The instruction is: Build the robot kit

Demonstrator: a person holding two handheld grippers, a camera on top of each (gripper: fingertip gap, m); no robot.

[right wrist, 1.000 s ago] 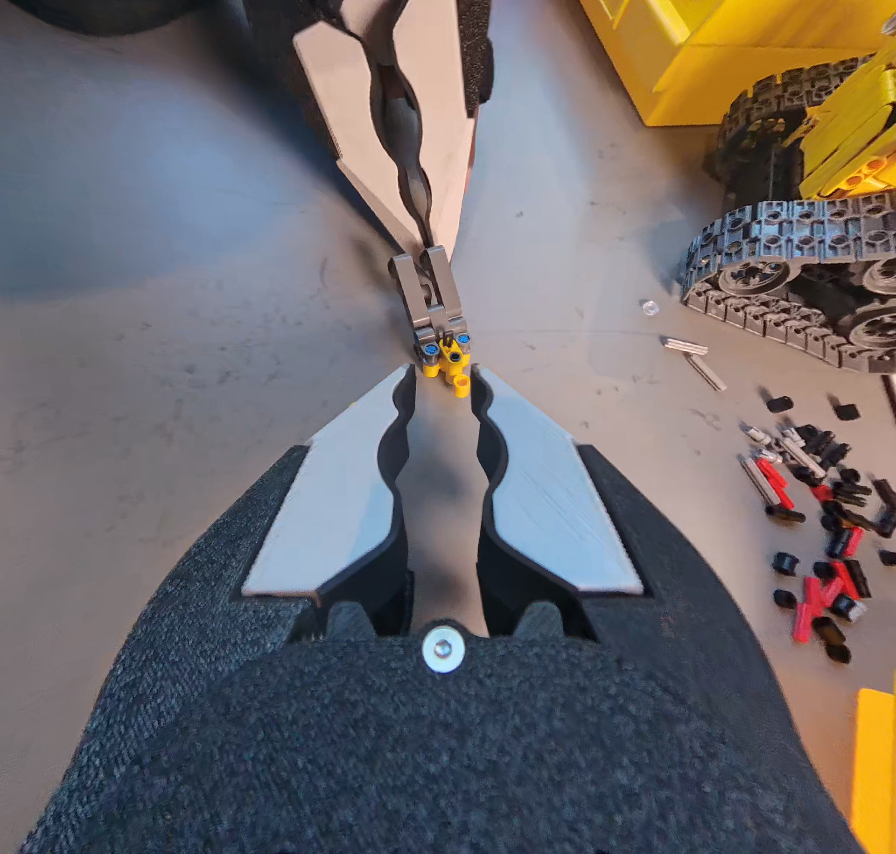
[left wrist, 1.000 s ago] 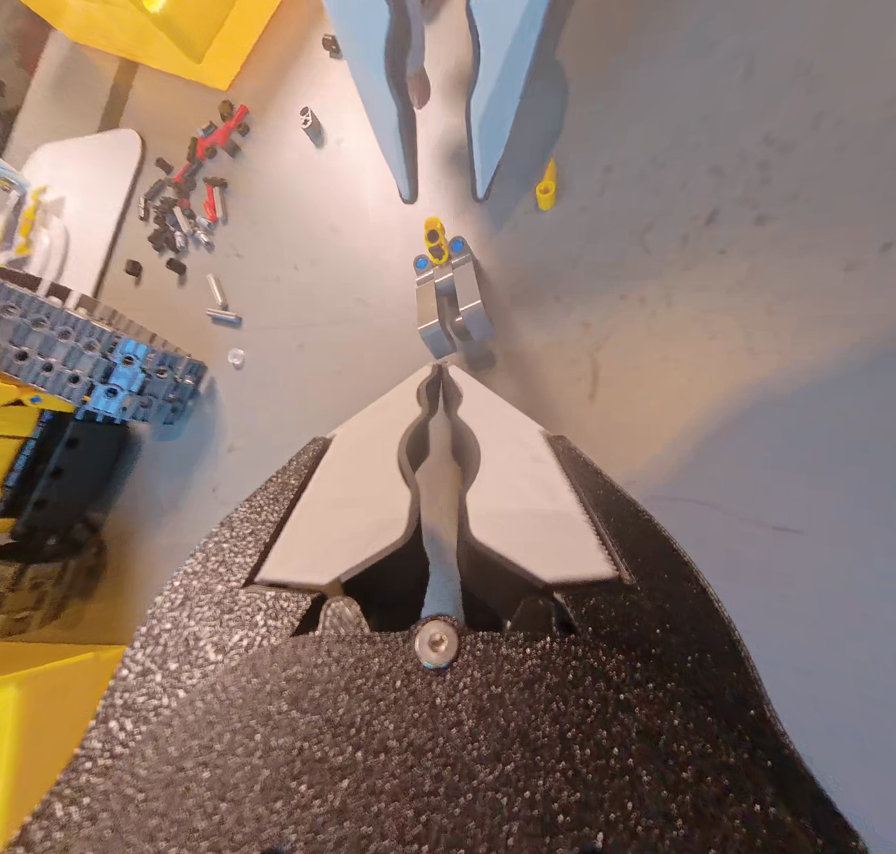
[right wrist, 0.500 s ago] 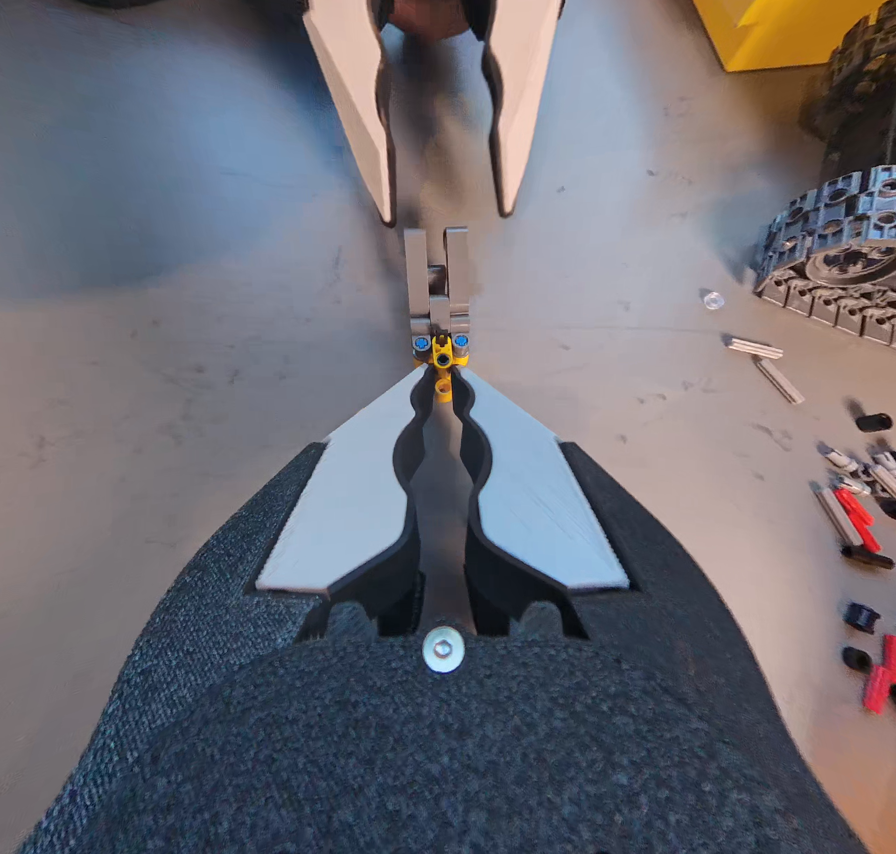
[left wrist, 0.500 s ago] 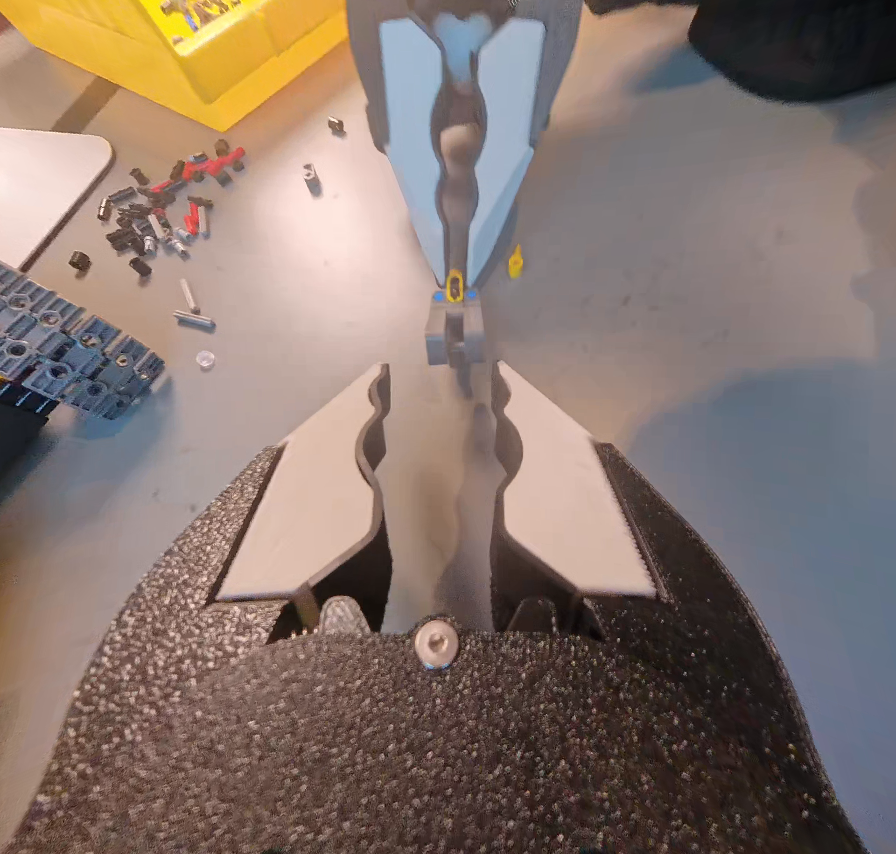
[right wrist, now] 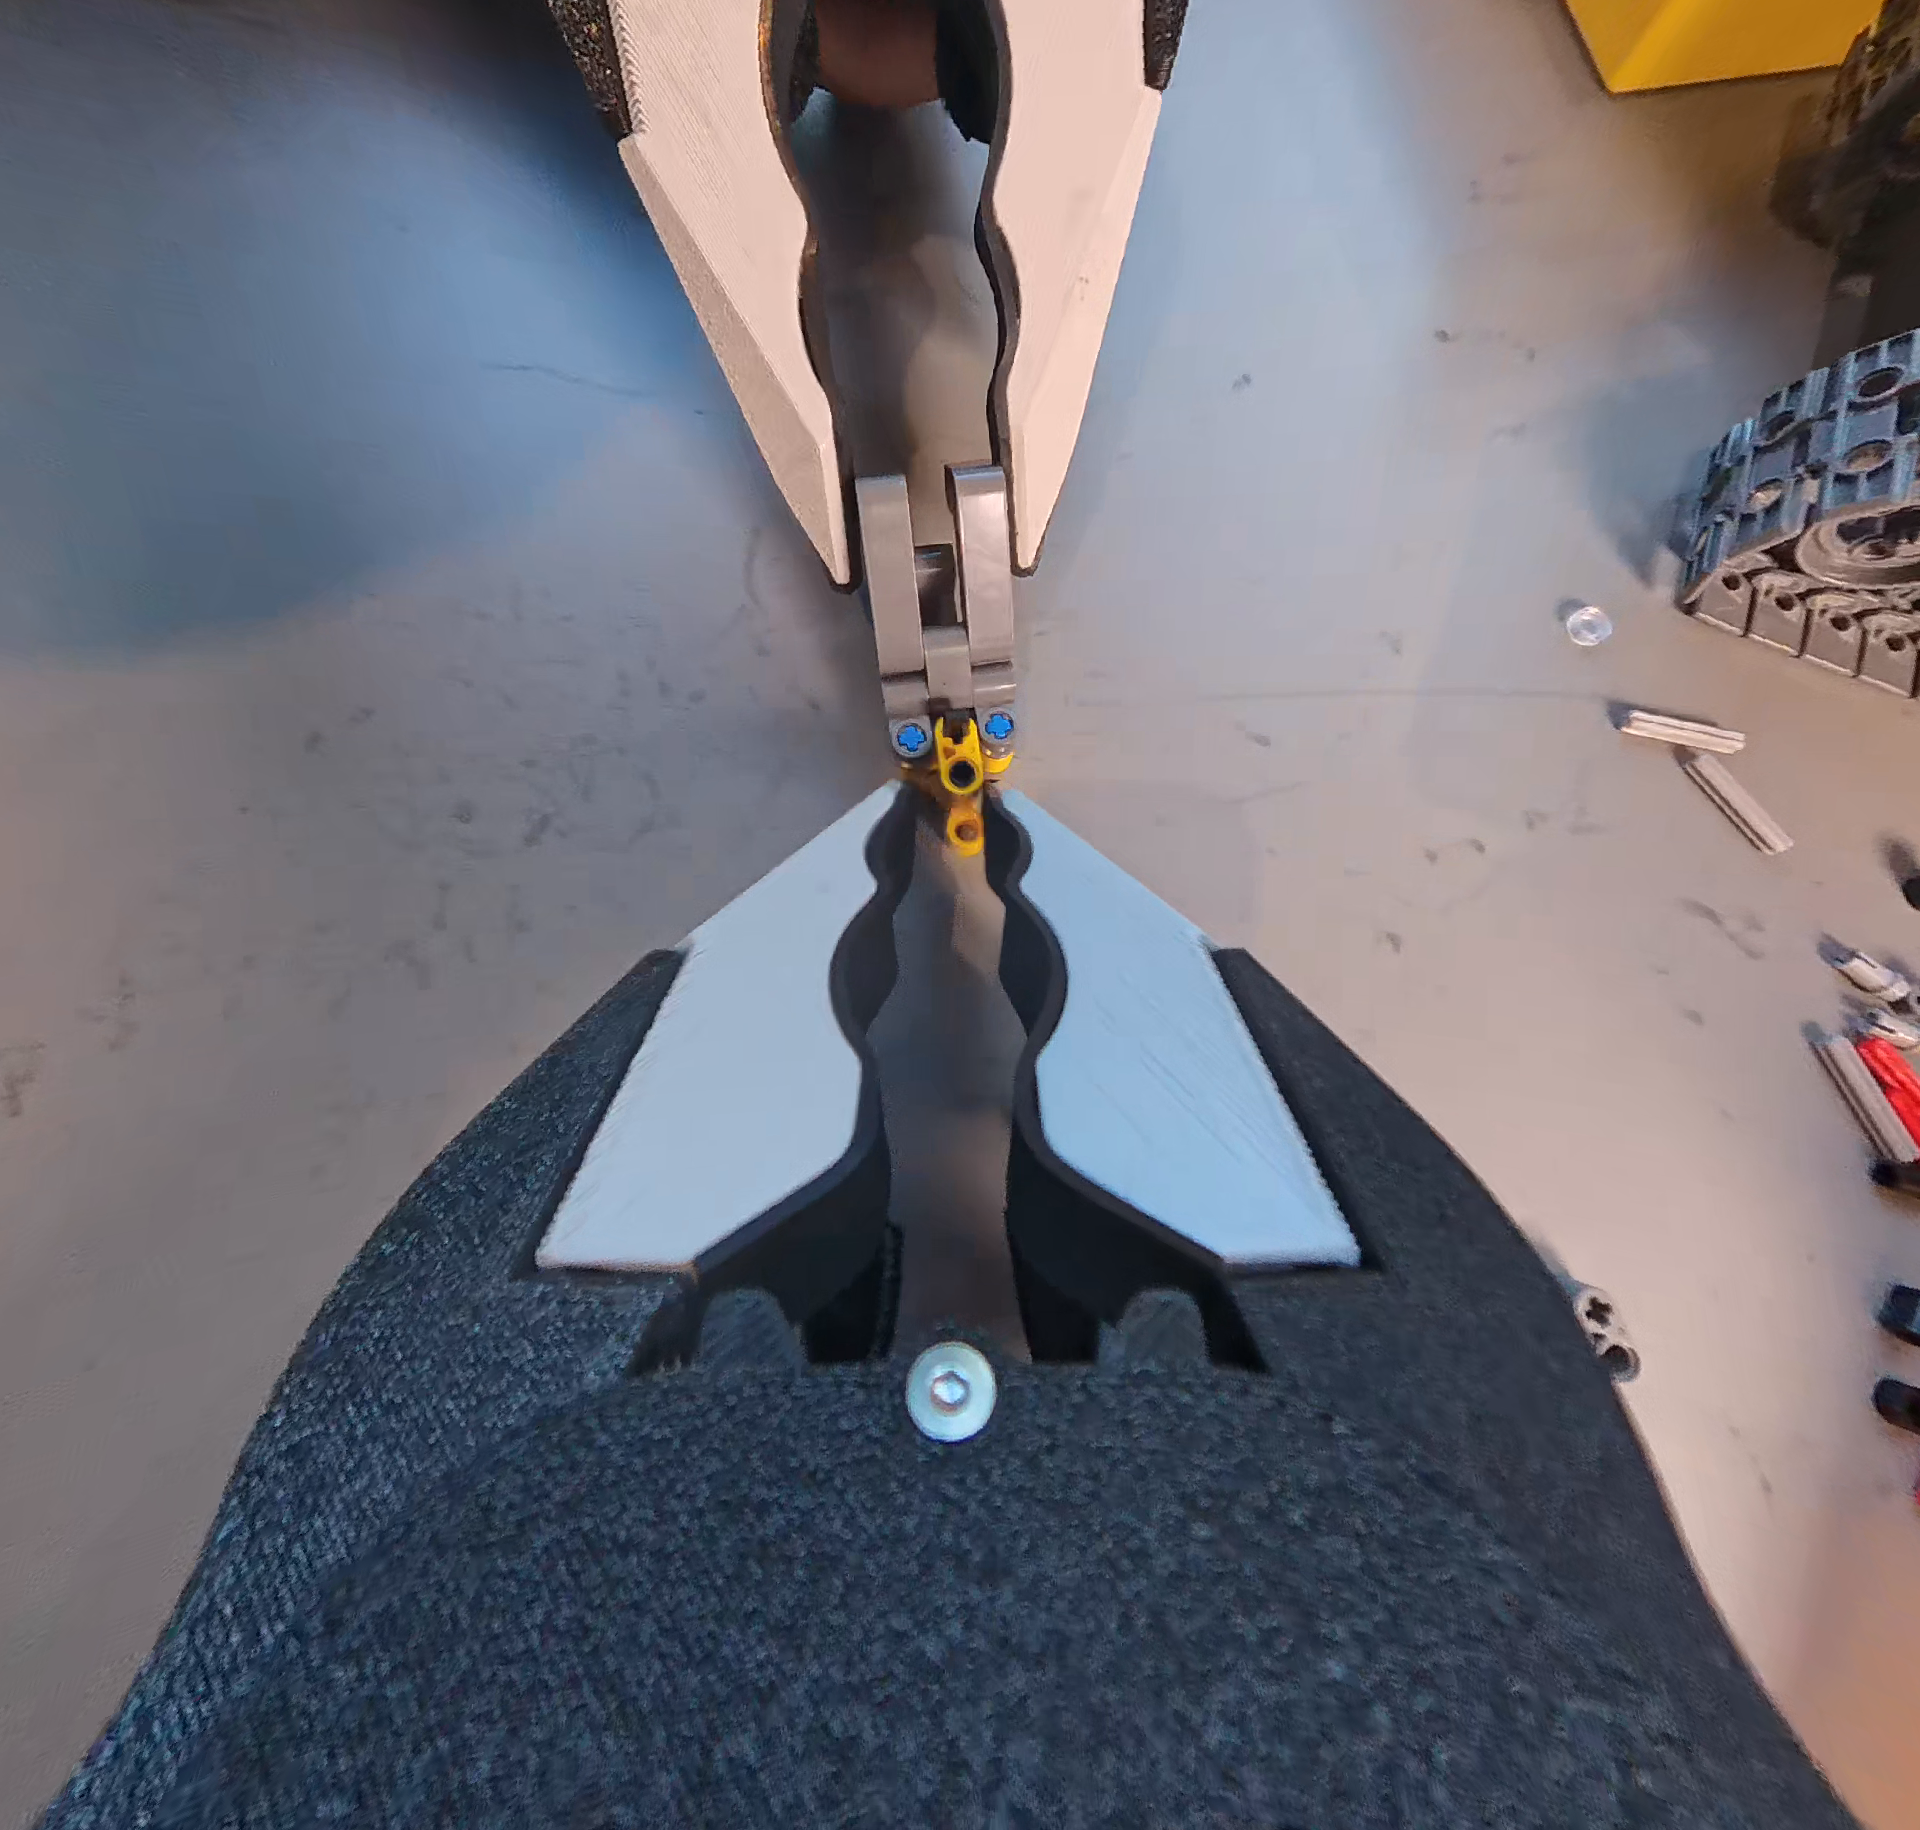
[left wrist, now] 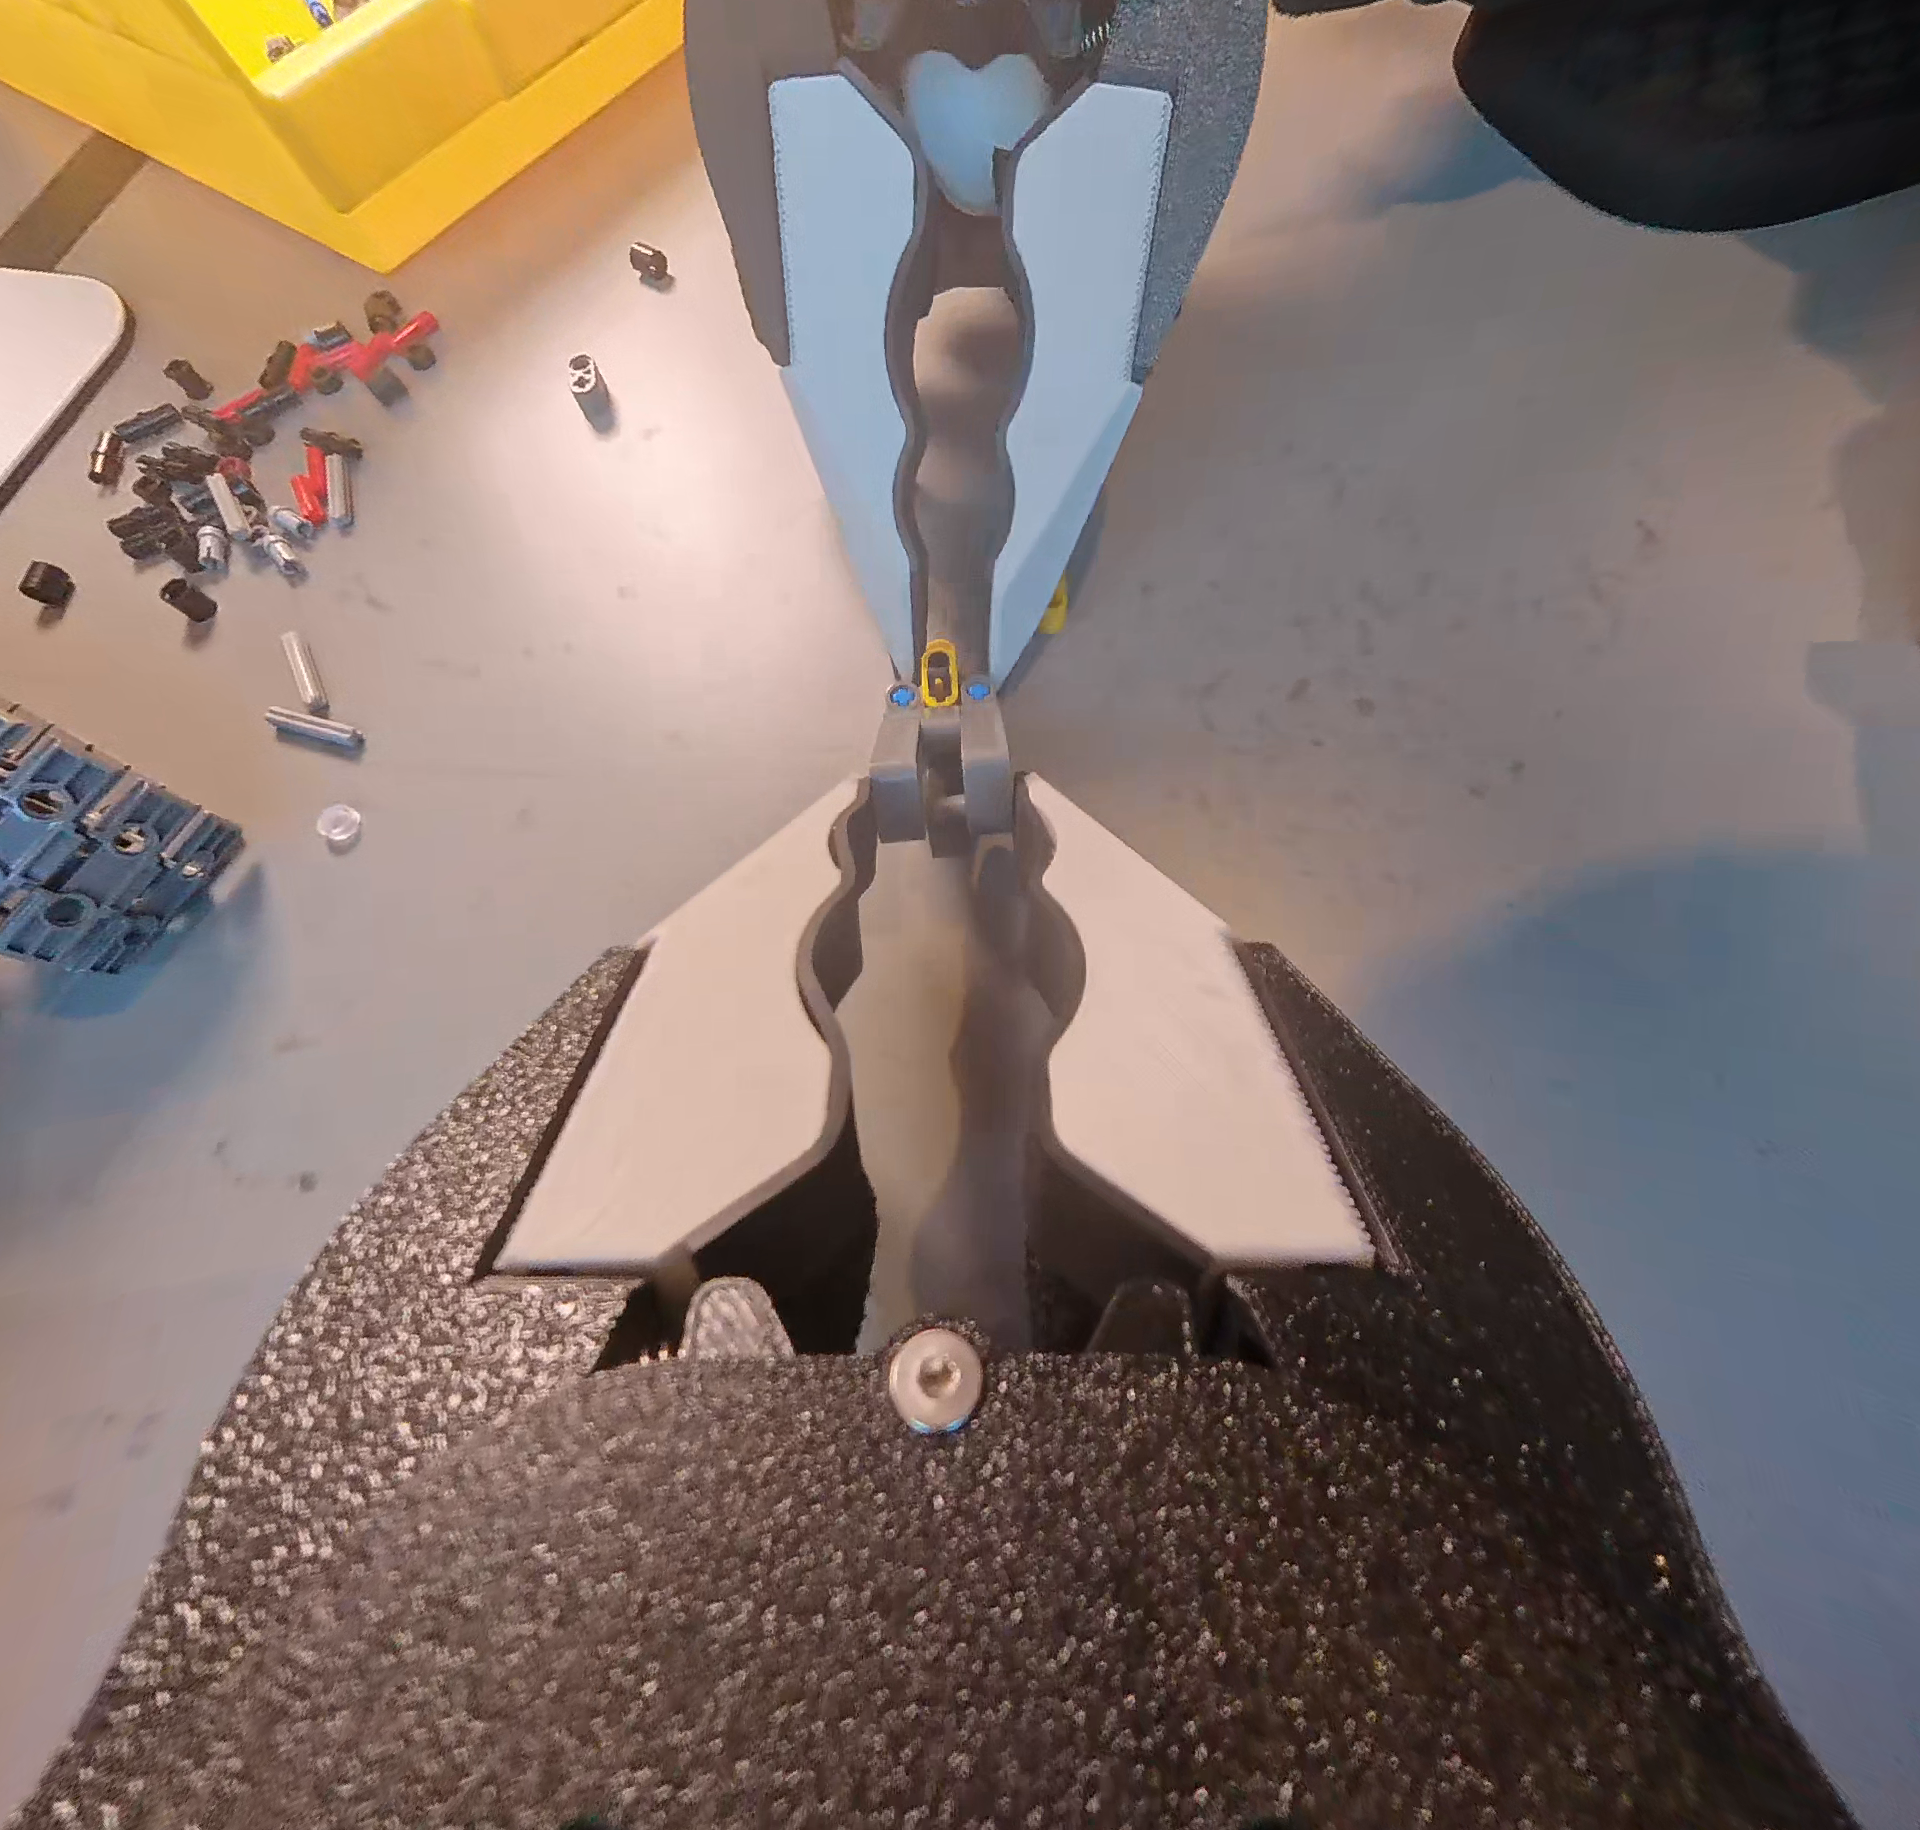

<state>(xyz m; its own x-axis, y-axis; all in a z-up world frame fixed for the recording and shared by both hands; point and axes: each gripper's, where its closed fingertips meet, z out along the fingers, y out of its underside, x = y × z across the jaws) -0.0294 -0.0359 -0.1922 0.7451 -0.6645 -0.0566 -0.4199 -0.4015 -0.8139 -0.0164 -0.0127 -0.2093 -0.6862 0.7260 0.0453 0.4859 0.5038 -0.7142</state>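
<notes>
Two tongs clamped on one grey brick assembly (left wrist: 940, 772), left tongs (left wrist: 940, 804), right tongs (right wrist: 951, 793)

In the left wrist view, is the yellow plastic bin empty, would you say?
No, the yellow plastic bin at the upper left holds a scatter of small dark and blue parts.

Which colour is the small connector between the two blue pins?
Yellow connector, clearest in the right wrist view.

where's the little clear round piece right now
The clear round piece lies on the table left of centre in the left wrist view, just right of the grey track and below two grey pins.
</notes>
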